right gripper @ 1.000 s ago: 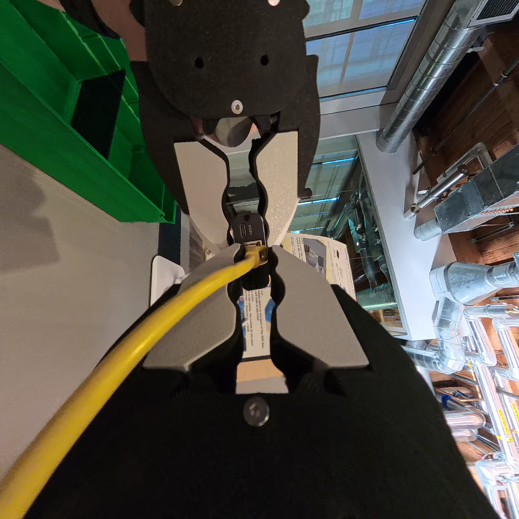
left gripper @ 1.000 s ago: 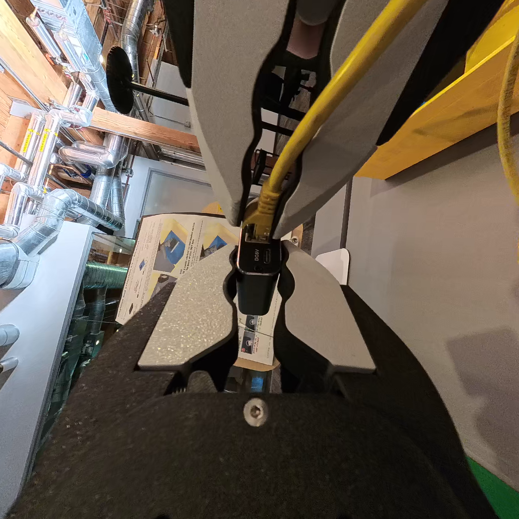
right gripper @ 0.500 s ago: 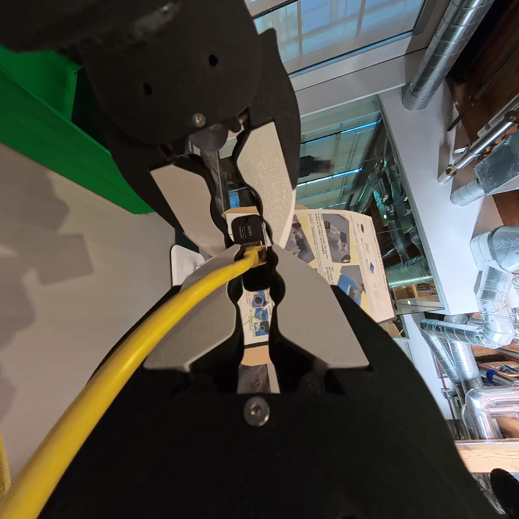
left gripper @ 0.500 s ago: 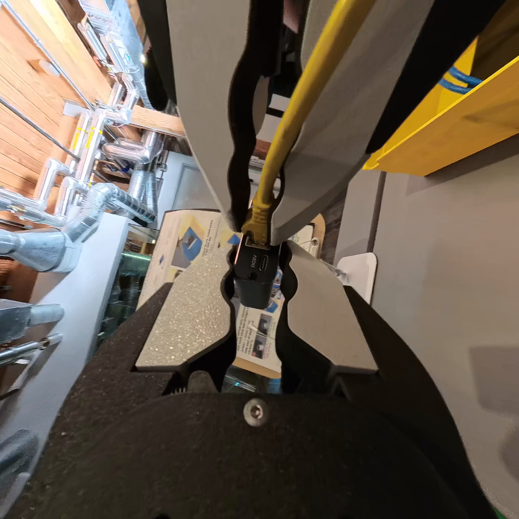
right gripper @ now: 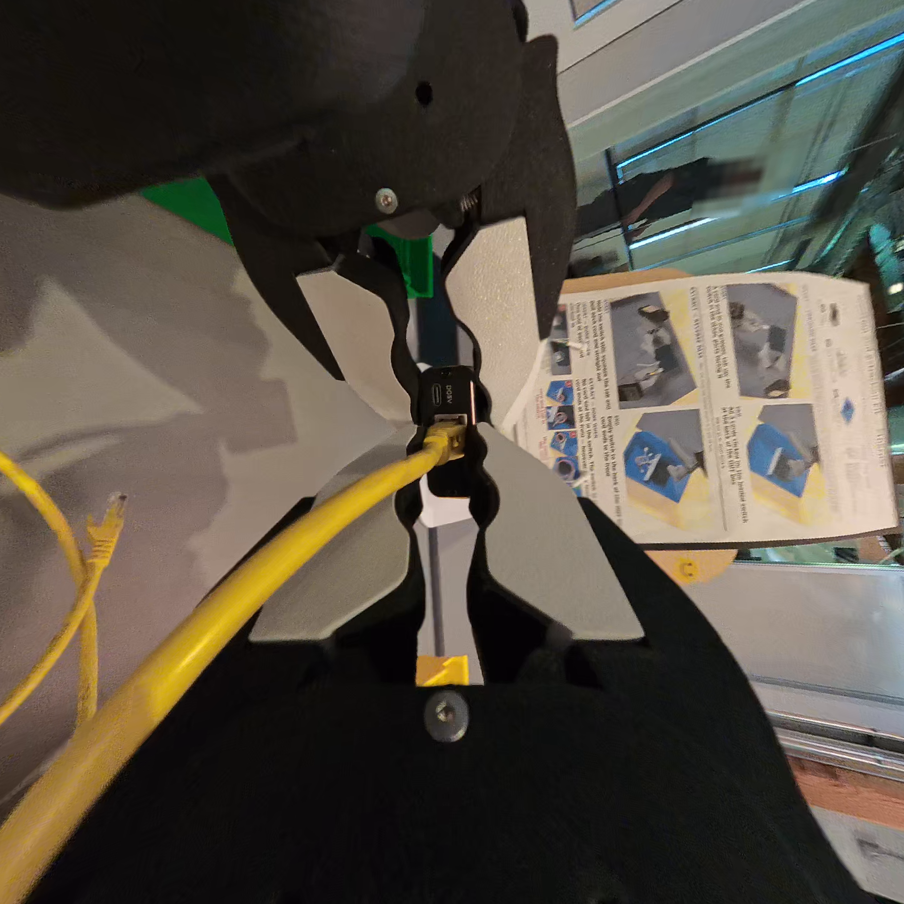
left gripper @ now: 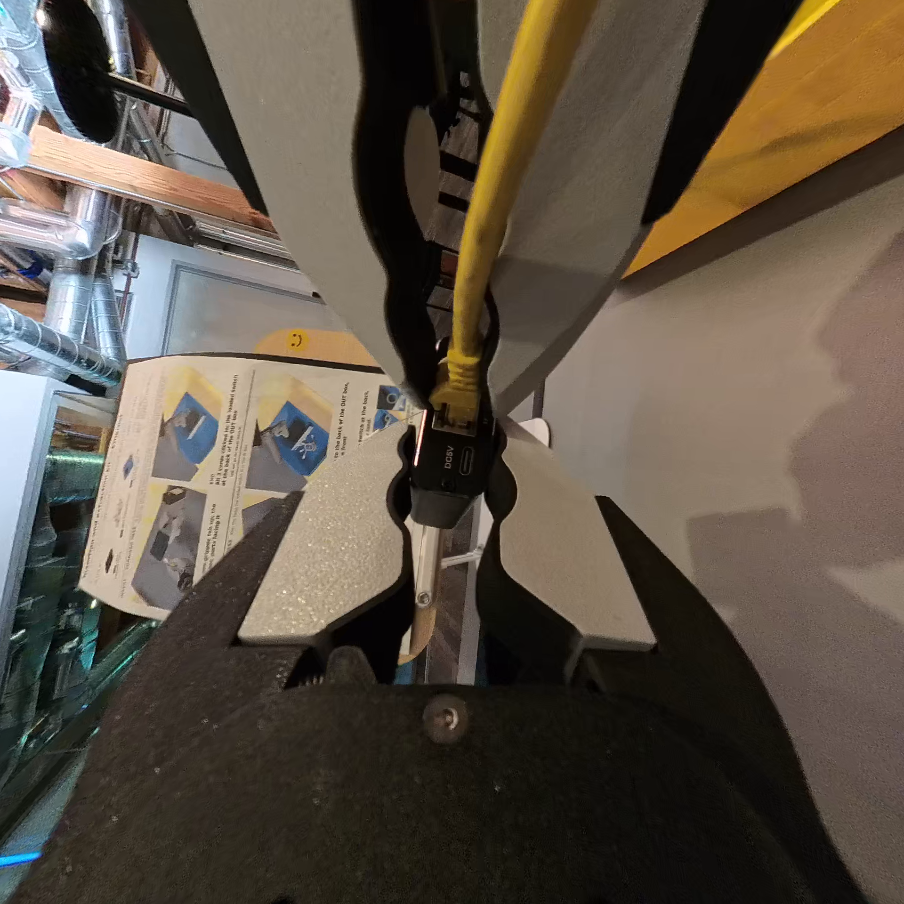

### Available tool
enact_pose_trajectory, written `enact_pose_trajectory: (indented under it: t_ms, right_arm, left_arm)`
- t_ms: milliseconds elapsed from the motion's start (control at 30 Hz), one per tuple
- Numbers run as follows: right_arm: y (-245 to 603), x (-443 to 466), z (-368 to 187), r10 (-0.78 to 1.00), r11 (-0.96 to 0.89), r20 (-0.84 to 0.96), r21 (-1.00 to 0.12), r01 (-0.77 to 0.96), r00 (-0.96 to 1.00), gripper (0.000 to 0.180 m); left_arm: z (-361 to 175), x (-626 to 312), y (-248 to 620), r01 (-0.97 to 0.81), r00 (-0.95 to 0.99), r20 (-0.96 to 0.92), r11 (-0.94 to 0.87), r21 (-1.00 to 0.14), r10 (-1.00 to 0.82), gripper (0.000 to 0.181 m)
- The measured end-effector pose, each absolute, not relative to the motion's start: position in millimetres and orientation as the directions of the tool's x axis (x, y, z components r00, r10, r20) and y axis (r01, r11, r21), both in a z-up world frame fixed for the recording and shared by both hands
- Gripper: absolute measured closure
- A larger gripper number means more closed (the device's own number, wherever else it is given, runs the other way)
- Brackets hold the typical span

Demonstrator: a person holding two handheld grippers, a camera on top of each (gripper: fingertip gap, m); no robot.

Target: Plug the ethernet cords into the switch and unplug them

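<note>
Left gripper [left gripper: 447, 469] is clamped on the narrow end of the small black switch [left gripper: 450, 464], jaws pressed to its two sides, the unit held up off the grey table [left gripper: 734, 440]. Facing it tip to tip, the right gripper [right gripper: 447, 440] is closed on the yellow ethernet cord [right gripper: 274, 553] just behind its plug [right gripper: 447, 438]; the plug's nose sits in the switch [right gripper: 447, 396] port, with the boot and latch side exposed in the left wrist view [left gripper: 460, 386]. Whether the latch has clicked cannot be told from either view. Judgement: insertion step for this cord, at or near full seating. The next move calls for a short straight push along the port axis while the left gripper braces the switch, then release of the cord; if this is instead the unplug, the tab must be pressed before any pull. Risk: an off-axis push could twist the switch in the left jaws. Farther off in the right wrist view, a second yellow cord [right gripper: 73, 577] lies loose on the table [right gripper: 146, 391], its free plug [right gripper: 110, 518] unconnected. Beyond stand a printed instruction sheet [right gripper: 734, 416] and a green bin [right gripper: 416, 264].
</note>
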State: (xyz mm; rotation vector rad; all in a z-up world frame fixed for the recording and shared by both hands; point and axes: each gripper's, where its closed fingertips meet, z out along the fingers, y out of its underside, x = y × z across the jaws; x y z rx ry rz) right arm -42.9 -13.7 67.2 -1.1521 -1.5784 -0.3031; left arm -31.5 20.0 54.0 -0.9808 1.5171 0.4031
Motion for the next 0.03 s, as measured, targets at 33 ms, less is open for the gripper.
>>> enact_pose_trajectory:
  t_ms: [33]
  right_arm:
    - [-13.8, -41.4, 65.1, 0.525, 0.483, 0.848, -0.372, 0.793, 0.078, 0.164]
  left_arm:
    - [51.7, -30.0, 19.6, -0.761, 0.075, -0.934, 0.585, -0.279, -0.348, 0.154]
